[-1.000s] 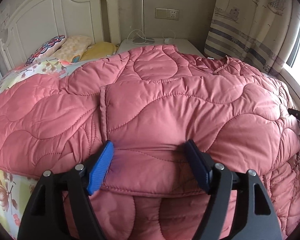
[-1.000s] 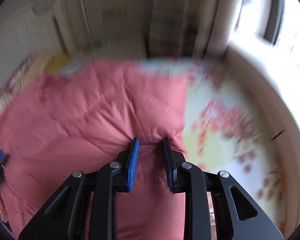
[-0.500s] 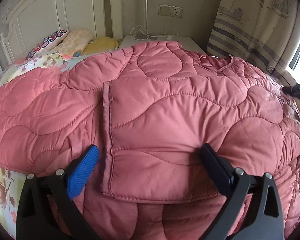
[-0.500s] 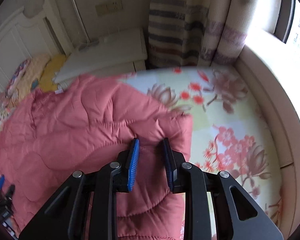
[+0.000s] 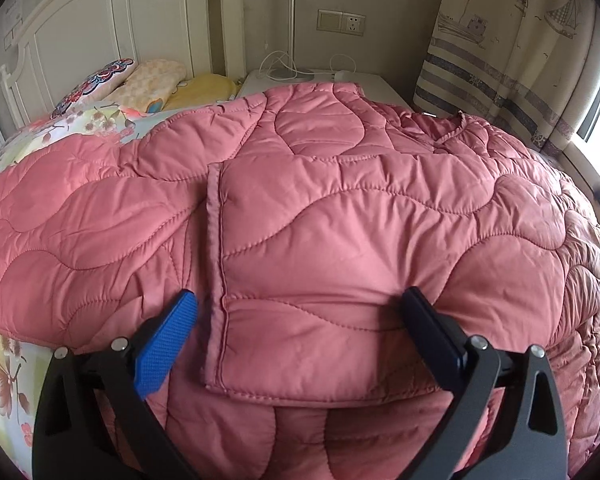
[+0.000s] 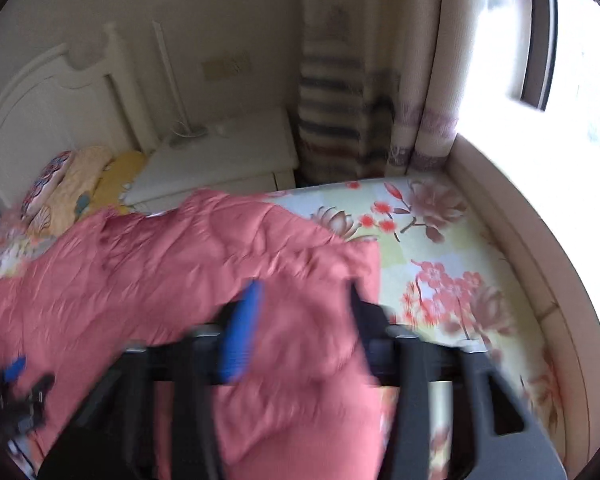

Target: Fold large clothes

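Left wrist view: left gripper (image 5: pixel 300 312) spread wide over the coat (image 5: pixel 340 220); right gripper (image 6: pixel 306 300) opening, coat between its jaws.

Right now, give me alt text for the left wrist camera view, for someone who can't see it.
A pink quilted padded jacket lies spread over a floral-sheeted bed, one panel folded across its middle. The left hand-held gripper hovers wide open at the near edge of the fold, gripping nothing. Behind are a white headboard, pillows and a striped curtain.
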`<control>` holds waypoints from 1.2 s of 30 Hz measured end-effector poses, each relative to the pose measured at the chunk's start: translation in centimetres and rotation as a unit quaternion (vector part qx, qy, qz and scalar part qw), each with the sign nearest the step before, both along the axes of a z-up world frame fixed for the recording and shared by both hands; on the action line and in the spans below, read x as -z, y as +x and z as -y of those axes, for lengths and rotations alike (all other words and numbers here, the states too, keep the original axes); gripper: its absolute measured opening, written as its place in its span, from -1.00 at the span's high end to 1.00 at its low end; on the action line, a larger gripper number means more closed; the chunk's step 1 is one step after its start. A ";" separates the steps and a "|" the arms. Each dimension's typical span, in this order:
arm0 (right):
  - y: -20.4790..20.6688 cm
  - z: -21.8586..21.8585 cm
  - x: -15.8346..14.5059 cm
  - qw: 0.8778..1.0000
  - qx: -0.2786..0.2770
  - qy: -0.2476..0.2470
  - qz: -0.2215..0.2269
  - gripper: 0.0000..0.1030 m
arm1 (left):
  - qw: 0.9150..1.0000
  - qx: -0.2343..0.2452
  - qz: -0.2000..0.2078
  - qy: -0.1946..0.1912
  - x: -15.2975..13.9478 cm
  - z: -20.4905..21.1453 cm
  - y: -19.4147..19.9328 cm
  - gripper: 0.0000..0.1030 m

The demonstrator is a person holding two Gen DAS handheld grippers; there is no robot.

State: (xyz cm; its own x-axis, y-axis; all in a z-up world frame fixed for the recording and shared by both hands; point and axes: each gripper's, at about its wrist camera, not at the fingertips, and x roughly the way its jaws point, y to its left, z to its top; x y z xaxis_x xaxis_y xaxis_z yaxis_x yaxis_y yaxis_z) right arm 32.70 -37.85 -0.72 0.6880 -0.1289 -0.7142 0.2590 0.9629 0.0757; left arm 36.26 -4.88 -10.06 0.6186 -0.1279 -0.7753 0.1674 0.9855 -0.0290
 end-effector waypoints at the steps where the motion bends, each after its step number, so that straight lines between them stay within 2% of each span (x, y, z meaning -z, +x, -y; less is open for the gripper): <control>1: -1.0 -0.8 0.6 1.000 -0.004 -0.012 -0.008 -0.24 | 1.000 0.000 0.000 0.000 0.0 0.0 0.0 -0.96; 5: -2.3 -2.3 4.7 0.998 -0.022 -0.018 -0.064 -0.24 | 1.000 0.001 0.000 -0.003 0.0 0.0 -0.1 -0.96; 8: -4.3 -3.0 3.4 0.999 0.003 -0.026 -0.044 -0.23 | 1.000 0.001 0.000 0.000 0.0 0.0 0.0 -0.96; 11: -6.4 -4.6 1.5 1.000 -0.006 0.001 0.004 -0.24 | 1.000 0.001 0.000 -0.001 0.0 0.0 0.0 -0.96; 13: -6.6 -6.7 2.1 0.999 -0.032 -0.008 -0.014 -0.32 | 1.000 0.003 0.000 -0.010 -0.2 -0.2 -0.1 -0.96; 15: -6.7 -8.3 3.7 0.998 -0.042 -0.020 -0.042 -0.39 | 0.999 0.010 -0.004 -0.033 -1.0 -1.2 -0.7 -0.95; 17: -7.3 -8.8 4.8 0.998 -0.035 -0.024 -0.048 -0.44 | 0.997 -0.007 0.010 -0.076 -2.5 -4.1 -2.3 -0.95; 18: -7.8 -8.9 4.9 0.998 -0.034 -0.026 -0.044 -0.49 | 0.994 -0.022 0.025 -0.101 -3.5 -6.5 -3.4 -0.95; 20: -8.4 -8.4 5.5 0.998 -0.034 -0.017 -0.053 -0.66 | 0.988 -0.068 0.050 -0.128 -4.5 -11.1 -4.7 -0.95; 21: -8.6 -8.1 5.8 0.998 -0.032 -0.009 -0.054 -0.66 | 0.983 -0.102 0.059 -0.143 -4.7 -13.7 -5.2 -0.95; 22: -8.8 -7.8 5.9 0.998 -0.031 0.002 -0.049 -0.67 | 0.972 -0.149 0.064 -0.168 -4.7 -17.5 -5.7 -0.95; 24: -8.7 -7.6 6.0 0.999 -0.028 0.012 -0.044 -0.68 | 0.952 -0.213 0.062 -0.209 -4.1 -23.3 -6.0 -0.94; 26: -8.7 -7.8 6.1 0.998 -0.026 0.007 -0.049 -0.70 | 0.920 -0.299 0.057 -0.246 -3.0 -29.7 -6.5 -0.92; 27: -8.6 -7.9 6.1 0.998 -0.026 0.003 -0.050 -0.70 | 0.897 -0.340 0.062 -0.276 -2.4 -33.0 -7.0 -0.88; 28: -8.6 -8.0 6.1 0.998 -0.026 0.001 -0.050 -0.70 | 0.884 -0.351 0.073 -0.302 -2.2 -34.8 -7.4 -0.79; 30: -8.7 -7.7 6.1 0.998 -0.027 0.008 -0.047 -0.70 | 0.859 -0.371 0.098 -0.338 -2.0 -38.4 -7.7 -0.79; 33: -8.9 -7.2 6.0 0.999 -0.029 0.024 -0.039 -0.70 | 0.847 -0.401 0.102 -0.333 -2.0 -41.0 -6.8 -0.62; 34: -8.8 -7.1 6.0 0.999 -0.029 0.026 -0.038 -0.70 | 0.847 -0.406 0.099 -0.329 -2.0 -41.3 -6.4 -0.26; 35: -8.9 -7.0 6.0 0.998 -0.029 0.029 -0.036 -0.70 | 0.849 -0.409 0.089 -0.322 -1.9 -41.4 -5.8 0.39; 36: -8.9 -6.9 5.9 0.998 -0.030 0.032 -0.035 -0.70 | 0.851 -0.410 0.077 -0.320 -2.0 -41.4 -5.2 0.64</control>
